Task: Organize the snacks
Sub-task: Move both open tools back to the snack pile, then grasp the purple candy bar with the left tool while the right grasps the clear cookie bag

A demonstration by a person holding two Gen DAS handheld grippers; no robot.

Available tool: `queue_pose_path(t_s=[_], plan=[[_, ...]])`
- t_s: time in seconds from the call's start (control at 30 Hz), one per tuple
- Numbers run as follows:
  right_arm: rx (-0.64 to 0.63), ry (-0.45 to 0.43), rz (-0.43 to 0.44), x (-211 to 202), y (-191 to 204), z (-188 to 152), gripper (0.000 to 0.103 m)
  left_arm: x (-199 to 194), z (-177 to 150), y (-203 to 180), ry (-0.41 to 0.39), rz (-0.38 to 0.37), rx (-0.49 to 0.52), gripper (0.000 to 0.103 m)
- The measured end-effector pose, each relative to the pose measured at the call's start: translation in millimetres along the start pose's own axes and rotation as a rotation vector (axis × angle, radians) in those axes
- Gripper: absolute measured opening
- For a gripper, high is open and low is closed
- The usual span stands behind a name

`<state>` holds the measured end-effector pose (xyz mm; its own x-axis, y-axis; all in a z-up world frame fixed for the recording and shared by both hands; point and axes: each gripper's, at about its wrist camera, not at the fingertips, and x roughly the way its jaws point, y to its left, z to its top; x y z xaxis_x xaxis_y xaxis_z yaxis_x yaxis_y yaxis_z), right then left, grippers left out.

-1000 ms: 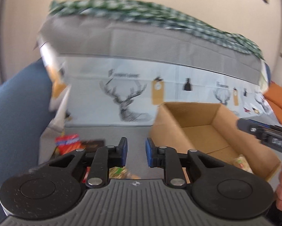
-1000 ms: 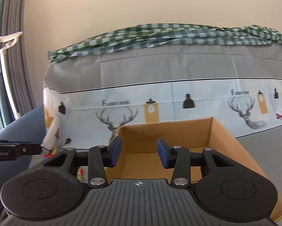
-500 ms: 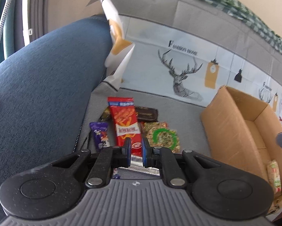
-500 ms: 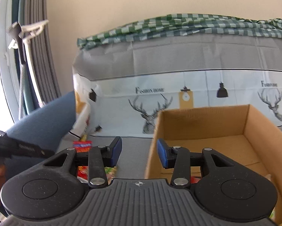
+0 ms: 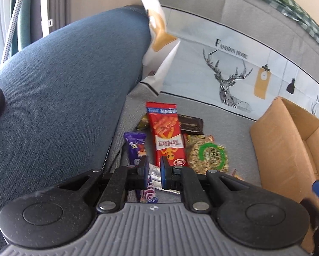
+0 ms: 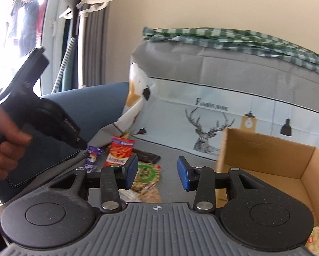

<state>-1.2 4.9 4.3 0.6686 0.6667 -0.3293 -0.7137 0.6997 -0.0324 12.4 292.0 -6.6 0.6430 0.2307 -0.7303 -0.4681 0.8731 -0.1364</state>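
**A:** Start at your left. What do you see?

**B:** A blue armrest (image 5: 59, 89) fills that side. Just beside it, on the grey seat (image 5: 227, 128), the snacks lie in a loose heap: a purple wrapper (image 5: 136, 147) nearest the armrest, then a long red packet (image 5: 166, 134), a dark brown bar (image 5: 190, 123) tucked behind it, and a green-ringed nut pack (image 5: 208, 153) further right.

**A:** And your left fingers?

**B:** My left gripper (image 5: 154, 169) points down over the near end of the heap. Its blue pads are drawn nearly together, with only a narrow slit between them, and they pinch nothing; the purple wrapper and a silvery one show through the slit, lying underneath.

**A:** Further right?

**B:** The cardboard box (image 5: 287, 149) stands on the seat, open at the top, apart from the heap. One pack (image 6: 315, 241) lies inside it, at its near corner.

**A:** Your right fingers?

**B:** My right gripper (image 6: 157, 173) hangs between the heap and the box, with its pads spread apart and nothing between them. From there I see my left hand (image 6: 3, 140) on the other tool's handle.
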Motion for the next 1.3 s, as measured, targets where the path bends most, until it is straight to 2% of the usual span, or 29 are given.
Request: queue_pose_path(t_s=[0.13, 0.27, 0.33, 0.37, 0.47, 0.53, 0.7, 0.8, 0.9, 1.07, 1.1, 1.13, 1.2, 1.3], plan=[[-0.028, 0.05, 0.023, 17, 13, -6, 0.043, 10, 1, 1, 0.029, 0.013, -0.008, 0.011], [-0.015, 0.12, 0.001, 39, 18, -13, 0.046, 21, -1, -5, 0.06, 0.032, 0.008, 0.012], [-0.035, 0.171, -0.036, 51, 22, -19, 0.054, 28, -1, -9, 0.075, 0.052, 0.024, 0.013], [-0.044, 0.194, -0.049, 56, 23, -22, 0.054, 31, -2, -11, 0.085, 0.062, 0.028, 0.014], [-0.065, 0.219, -0.057, 66, 27, -29, 0.063, 43, -2, -15, 0.121, 0.089, 0.03, 0.016], [-0.073, 0.233, -0.06, 75, 28, -31, 0.069, 51, -2, -16, 0.14, 0.11, 0.027, 0.024], [-0.066, 0.306, -0.081, 98, 26, -39, 0.072, 68, -1, -22, 0.174, 0.153, 0.062, 0.033], [-0.046, 0.371, -0.082, 110, 25, -45, 0.073, 78, -2, -24, 0.194, 0.179, 0.094, 0.034], [-0.045, 0.399, -0.076, 117, 27, -49, 0.074, 86, -3, -23, 0.204, 0.19, 0.11, 0.034], [-0.008, 0.419, -0.065, 120, 24, -51, 0.072, 88, -5, -25, 0.195, 0.203, 0.143, 0.034], [-0.013, 0.417, -0.06, 119, 25, -52, 0.069, 88, -5, -25, 0.193, 0.205, 0.145, 0.034], [-0.018, 0.414, -0.053, 118, 26, -52, 0.061, 87, -5, -26, 0.191, 0.205, 0.147, 0.034], [-0.018, 0.406, -0.045, 115, 26, -52, 0.055, 84, -5, -26, 0.181, 0.207, 0.152, 0.034], [0.009, 0.395, -0.024, 109, 23, -49, 0.052, 81, -5, -28, 0.17, 0.196, 0.162, 0.034]])
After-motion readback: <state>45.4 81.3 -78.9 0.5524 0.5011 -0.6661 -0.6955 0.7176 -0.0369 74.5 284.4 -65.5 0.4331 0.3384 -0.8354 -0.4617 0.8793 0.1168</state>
